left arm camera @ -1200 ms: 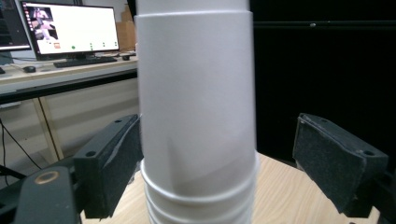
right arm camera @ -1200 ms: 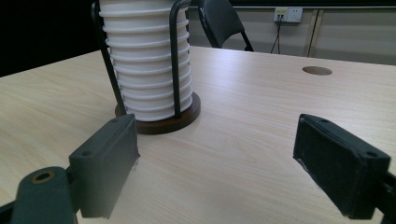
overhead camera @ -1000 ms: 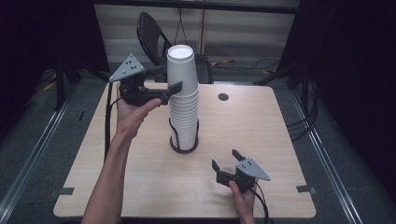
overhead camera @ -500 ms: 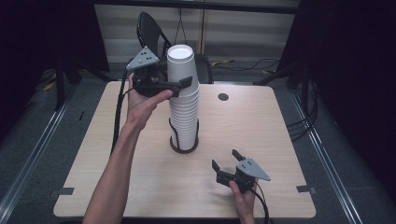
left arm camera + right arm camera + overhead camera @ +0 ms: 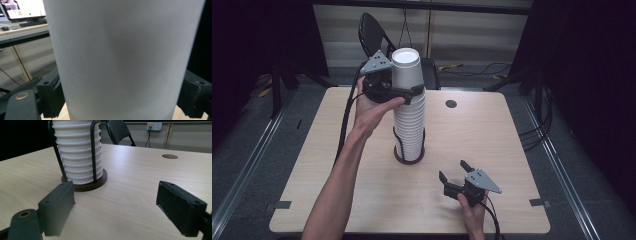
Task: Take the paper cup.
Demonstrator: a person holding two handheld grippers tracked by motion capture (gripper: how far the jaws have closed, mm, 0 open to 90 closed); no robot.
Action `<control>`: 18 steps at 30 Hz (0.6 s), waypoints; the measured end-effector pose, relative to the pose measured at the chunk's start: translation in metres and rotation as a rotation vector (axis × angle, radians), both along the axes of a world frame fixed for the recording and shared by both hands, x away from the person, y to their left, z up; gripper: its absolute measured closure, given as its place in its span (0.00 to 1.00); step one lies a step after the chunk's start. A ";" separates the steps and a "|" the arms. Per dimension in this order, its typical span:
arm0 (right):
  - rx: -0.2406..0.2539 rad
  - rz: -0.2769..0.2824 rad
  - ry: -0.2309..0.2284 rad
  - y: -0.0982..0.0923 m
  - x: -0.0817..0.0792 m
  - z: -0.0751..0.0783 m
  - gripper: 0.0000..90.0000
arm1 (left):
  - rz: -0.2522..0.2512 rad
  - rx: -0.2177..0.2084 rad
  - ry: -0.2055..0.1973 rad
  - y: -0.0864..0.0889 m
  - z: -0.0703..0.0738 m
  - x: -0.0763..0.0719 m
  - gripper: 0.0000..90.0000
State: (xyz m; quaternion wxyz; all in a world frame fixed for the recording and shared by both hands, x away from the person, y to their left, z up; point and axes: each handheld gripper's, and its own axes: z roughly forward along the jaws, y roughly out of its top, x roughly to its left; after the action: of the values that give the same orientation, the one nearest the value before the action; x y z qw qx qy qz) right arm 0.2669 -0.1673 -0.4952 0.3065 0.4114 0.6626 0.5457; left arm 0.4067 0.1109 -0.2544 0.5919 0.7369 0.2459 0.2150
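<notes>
White paper cups form one tall stack (image 5: 409,117) in one holder (image 5: 409,156) mid-table. Left gripper (image 5: 412,92) straddles the top cup (image 5: 406,67), jaws just widening; right gripper (image 5: 453,173) rests open on one table (image 5: 512,135).

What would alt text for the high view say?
A person's left gripper has its jaws around the top cup of a tall white cup stack in a round holder on a wooden table. The right gripper rests open near the table's front edge.
</notes>
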 end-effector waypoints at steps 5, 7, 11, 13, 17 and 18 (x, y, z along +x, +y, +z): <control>0.001 -0.001 0.002 0.000 0.000 0.000 0.17 | 0.011 0.020 0.013 -0.004 -0.002 0.004 0.14; 0.002 -0.002 0.002 0.000 0.000 0.000 0.17 | 0.013 0.030 0.010 -0.005 -0.002 0.004 0.14; 0.002 -0.002 0.002 0.000 0.000 0.000 0.17 | 0.020 0.024 0.010 -0.005 -0.002 0.004 0.15; 0.003 -0.003 0.001 0.000 0.000 0.000 0.17 | 0.018 0.026 0.009 -0.006 -0.001 0.003 0.15; 0.004 -0.004 0.002 0.000 0.000 0.000 0.17 | 0.016 0.026 0.015 -0.005 -0.001 0.004 0.15; 0.004 -0.005 0.002 0.000 0.000 0.000 0.17 | 0.014 0.025 0.015 -0.005 -0.001 0.004 0.15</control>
State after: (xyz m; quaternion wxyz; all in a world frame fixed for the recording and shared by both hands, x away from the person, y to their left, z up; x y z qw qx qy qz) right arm 0.2671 -0.1678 -0.4953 0.3064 0.4141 0.6609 0.5458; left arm 0.4104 0.1063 -0.2554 0.5790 0.7442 0.2529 0.2167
